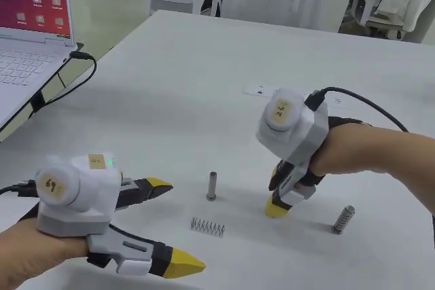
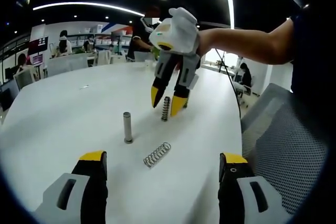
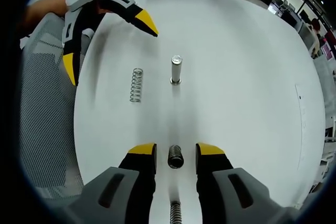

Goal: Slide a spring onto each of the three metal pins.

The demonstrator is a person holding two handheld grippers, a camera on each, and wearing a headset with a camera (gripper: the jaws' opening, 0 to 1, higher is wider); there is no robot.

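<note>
one white table carries everything, with a laptop off to its left. left gripper hovers low over the near edge, jaws spread wide, gripping nothing. right gripper points down at the table, jaws drawn in to a narrow gap on either side of a spring-covered pin — a sliver of table shows on each side, so no squeeze. second spring-covered pin stands just right of that gripper. bare pin stands upright between the grippers; a loose spring lies flat just in front of it.
</note>
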